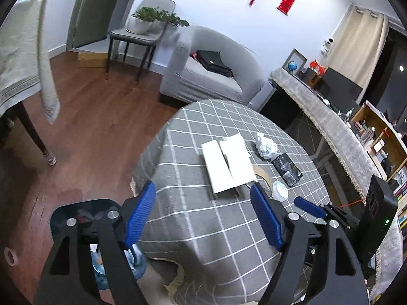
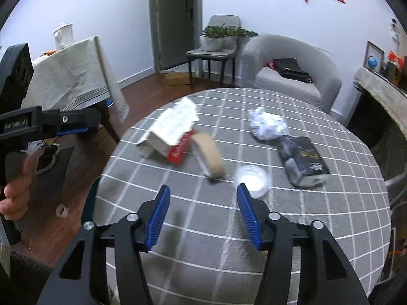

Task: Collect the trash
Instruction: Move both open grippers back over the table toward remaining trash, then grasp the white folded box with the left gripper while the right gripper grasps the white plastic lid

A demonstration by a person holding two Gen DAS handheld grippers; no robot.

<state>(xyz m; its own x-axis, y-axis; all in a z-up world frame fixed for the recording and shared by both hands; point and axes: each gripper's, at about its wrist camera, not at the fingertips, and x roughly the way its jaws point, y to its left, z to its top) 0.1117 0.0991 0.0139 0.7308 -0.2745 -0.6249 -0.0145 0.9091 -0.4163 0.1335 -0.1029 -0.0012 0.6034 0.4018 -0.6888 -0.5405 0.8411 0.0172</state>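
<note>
On the round table with a grey checked cloth [image 2: 229, 241] lie a torn white and red box [image 2: 169, 133], a brown cardboard piece [image 2: 209, 156], a crumpled white paper ball [image 2: 267, 124], a black foil wrapper [image 2: 302, 161] and a clear plastic lid [image 2: 253, 178]. In the left wrist view the box [image 1: 229, 162], paper ball [image 1: 265, 147], wrapper [image 1: 287, 169] and lid [image 1: 279, 190] show too. My left gripper [image 1: 203, 208] is open and empty at the table's near left edge. My right gripper [image 2: 203, 213] is open and empty, short of the lid and cardboard.
A bin with a black liner [image 1: 84, 218] stands on the wood floor under my left gripper. A grey armchair [image 2: 292, 76] with a black bag stands behind the table. A cloth-covered table [image 2: 73, 76] is at left, a long sideboard [image 1: 330, 132] at right.
</note>
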